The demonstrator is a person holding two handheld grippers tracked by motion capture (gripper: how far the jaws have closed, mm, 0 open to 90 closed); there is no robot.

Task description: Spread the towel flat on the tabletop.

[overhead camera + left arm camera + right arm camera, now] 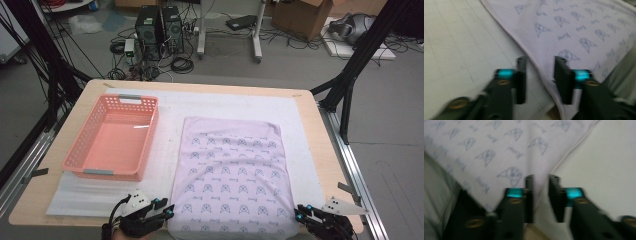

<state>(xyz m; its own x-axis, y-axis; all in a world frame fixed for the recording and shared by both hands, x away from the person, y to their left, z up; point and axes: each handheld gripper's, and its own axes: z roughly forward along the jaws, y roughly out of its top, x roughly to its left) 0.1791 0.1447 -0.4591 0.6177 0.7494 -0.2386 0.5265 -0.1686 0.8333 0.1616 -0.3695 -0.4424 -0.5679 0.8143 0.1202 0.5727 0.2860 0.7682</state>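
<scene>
We find the lilac printed towel [232,175] flat on the white mat [165,145] right of the pink basket [114,137], both grippers' jaws parted and empty astride its near corners, left gripper [539,75], right gripper [541,192]; closing unevenly risks catching one layer or missing the hem.

The left gripper [169,212] has a black body with turquoise bands near its two black jaws and a white block on top (a black cable trails from it). In the left gripper view, brass-coloured screws sit in the dark arms behind flat, rectangular jaw pads. The right gripper [299,214] is black too, with the same turquoise bands and a grey three-cornered plate [342,206] on top; the right gripper view shows matching brass-coloured screws.
</scene>
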